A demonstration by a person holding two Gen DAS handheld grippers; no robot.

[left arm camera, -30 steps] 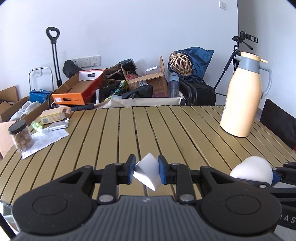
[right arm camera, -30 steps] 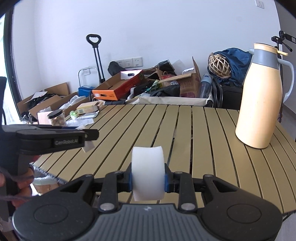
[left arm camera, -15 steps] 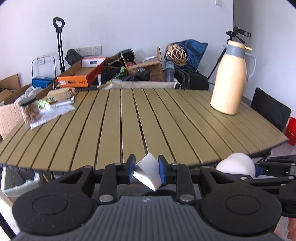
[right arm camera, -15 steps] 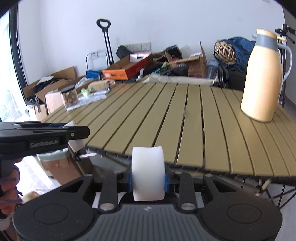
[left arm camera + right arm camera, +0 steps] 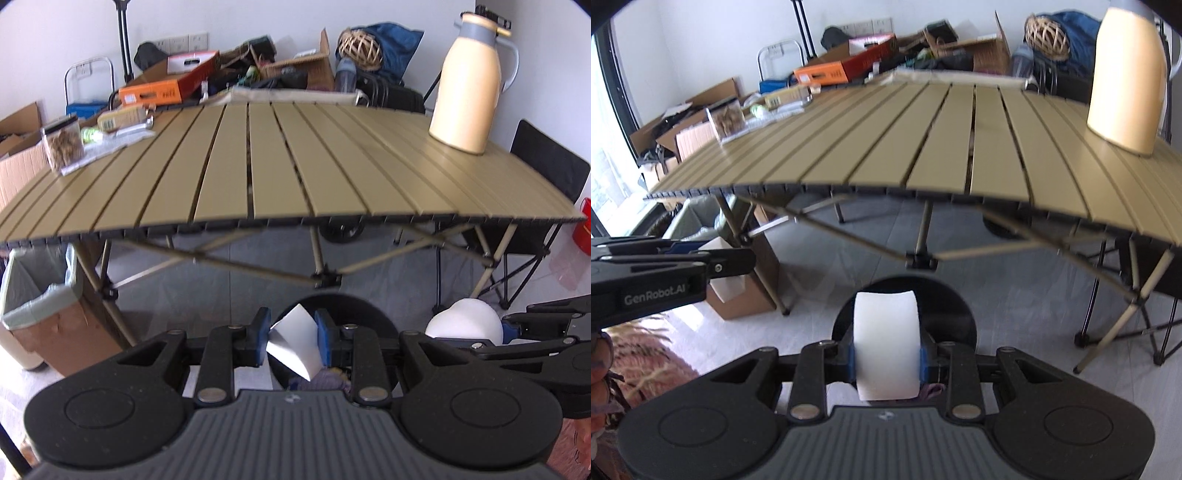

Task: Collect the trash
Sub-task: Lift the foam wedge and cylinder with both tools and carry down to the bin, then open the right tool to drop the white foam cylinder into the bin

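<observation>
Both hand-held grippers over black bin (image 5: 354,314): left (image 5: 291,341) clamps paper scrap (image 5: 293,345) (directly above opening); right (image 5: 886,360) clamps white cup (image 5: 885,347).

The black bin (image 5: 364,317) is being largely covered by the left gripper (image 5: 291,341) and its folded paper (image 5: 294,341); contents are being shown only as an unclear purple scrap. In the right wrist view, the thermos (image 5: 1126,77) is being cut off at the top edge, its lid unseen. The jar (image 5: 727,119) and packets beside it are being blurred. The white foam piece (image 5: 886,349) is having its lower end hidden behind the right gripper (image 5: 886,360) body.
</observation>
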